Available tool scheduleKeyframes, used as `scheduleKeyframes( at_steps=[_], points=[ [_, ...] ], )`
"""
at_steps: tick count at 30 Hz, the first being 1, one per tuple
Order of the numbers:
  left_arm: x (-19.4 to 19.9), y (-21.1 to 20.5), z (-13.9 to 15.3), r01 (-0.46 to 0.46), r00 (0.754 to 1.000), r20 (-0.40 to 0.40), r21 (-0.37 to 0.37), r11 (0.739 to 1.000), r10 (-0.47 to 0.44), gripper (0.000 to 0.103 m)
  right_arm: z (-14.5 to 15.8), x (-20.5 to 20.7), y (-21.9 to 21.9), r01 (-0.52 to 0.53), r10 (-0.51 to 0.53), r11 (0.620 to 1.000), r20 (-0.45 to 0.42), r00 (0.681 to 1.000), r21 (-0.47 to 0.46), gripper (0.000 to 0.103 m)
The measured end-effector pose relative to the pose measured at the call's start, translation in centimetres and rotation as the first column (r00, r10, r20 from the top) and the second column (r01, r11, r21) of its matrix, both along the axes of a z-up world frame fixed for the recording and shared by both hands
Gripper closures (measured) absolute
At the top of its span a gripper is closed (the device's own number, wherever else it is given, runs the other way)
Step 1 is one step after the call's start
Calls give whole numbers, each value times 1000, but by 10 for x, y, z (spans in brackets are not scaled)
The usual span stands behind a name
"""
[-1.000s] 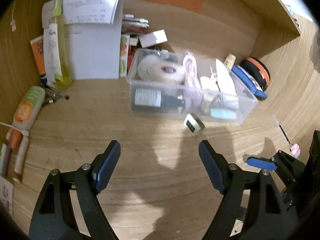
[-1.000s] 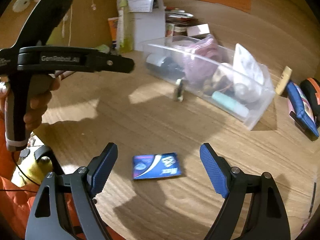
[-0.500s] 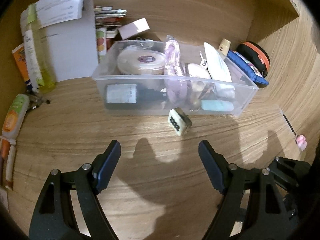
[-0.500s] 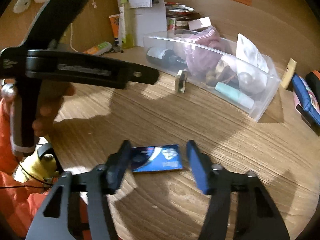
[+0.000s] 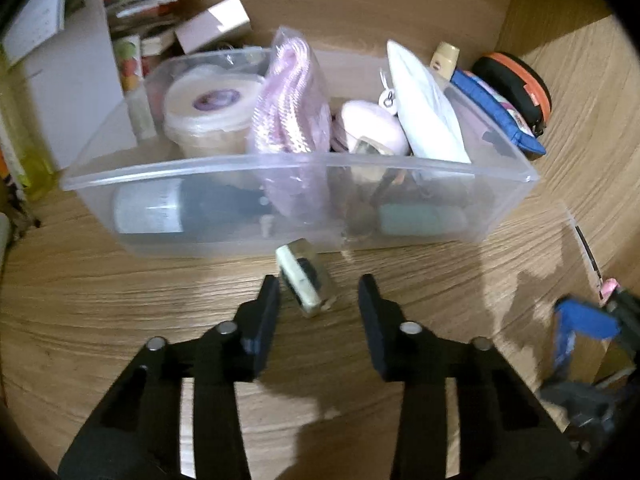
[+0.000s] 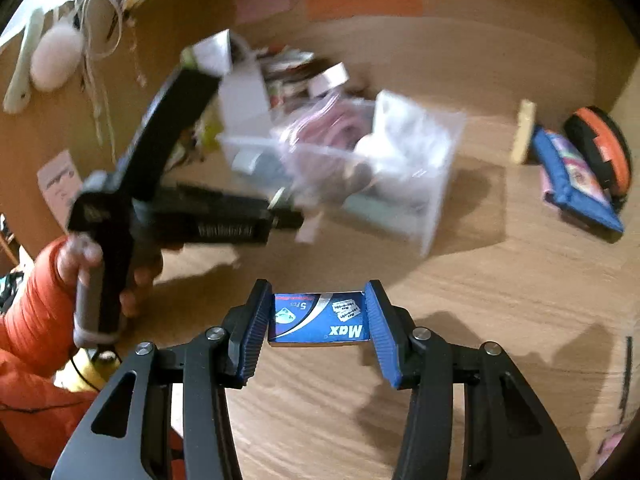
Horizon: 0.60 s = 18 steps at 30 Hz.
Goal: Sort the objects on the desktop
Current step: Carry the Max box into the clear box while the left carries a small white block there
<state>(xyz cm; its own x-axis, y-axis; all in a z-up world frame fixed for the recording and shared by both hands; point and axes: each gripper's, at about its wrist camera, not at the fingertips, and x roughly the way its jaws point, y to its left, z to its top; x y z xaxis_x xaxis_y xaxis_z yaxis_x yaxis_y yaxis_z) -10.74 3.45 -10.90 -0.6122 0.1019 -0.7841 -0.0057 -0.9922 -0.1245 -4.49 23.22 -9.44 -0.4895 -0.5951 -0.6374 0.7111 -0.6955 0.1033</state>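
Observation:
A small cream and black block [image 5: 306, 280] lies on the wooden desk just in front of a clear plastic bin [image 5: 288, 168] full of items. My left gripper [image 5: 318, 294] is open with its fingers on either side of the block, not touching it. My right gripper [image 6: 318, 316] is shut on a blue "Max" razor blade pack [image 6: 318, 320], lifted slightly off the desk. The left gripper also shows, blurred, in the right wrist view [image 6: 280, 216]. The bin shows there too [image 6: 436, 200].
A blue pouch [image 6: 576, 180] and a black and orange round case [image 6: 600, 144] lie right of the bin. A white box [image 5: 80, 80], books and a yellow bottle [image 5: 24, 148] stand behind left. A pen [image 5: 586, 248] lies at right.
My left gripper has moved in on the small block and narrowed around it. My right gripper has closed on the blue pack and holds it.

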Motion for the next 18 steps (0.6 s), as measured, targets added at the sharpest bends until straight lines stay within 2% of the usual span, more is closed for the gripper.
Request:
scheduleKeyframes(
  at_steps=[4,12,18],
  points=[
    [-3,4,-1,-10,1000,-15,-22,1000,10,88,12,-8,2,15,-16,999,-22,1000,-38,59],
    [13,0,6,-7,999,-48,-19,1000,6,88,19,-17,-7,22,-23,998,-27,999,-55,59],
    [36,-24,25,-23,993,-118,37,999,28,88,24,-24,-15,41,-43,997,-14,999,-72,59]
  ],
)
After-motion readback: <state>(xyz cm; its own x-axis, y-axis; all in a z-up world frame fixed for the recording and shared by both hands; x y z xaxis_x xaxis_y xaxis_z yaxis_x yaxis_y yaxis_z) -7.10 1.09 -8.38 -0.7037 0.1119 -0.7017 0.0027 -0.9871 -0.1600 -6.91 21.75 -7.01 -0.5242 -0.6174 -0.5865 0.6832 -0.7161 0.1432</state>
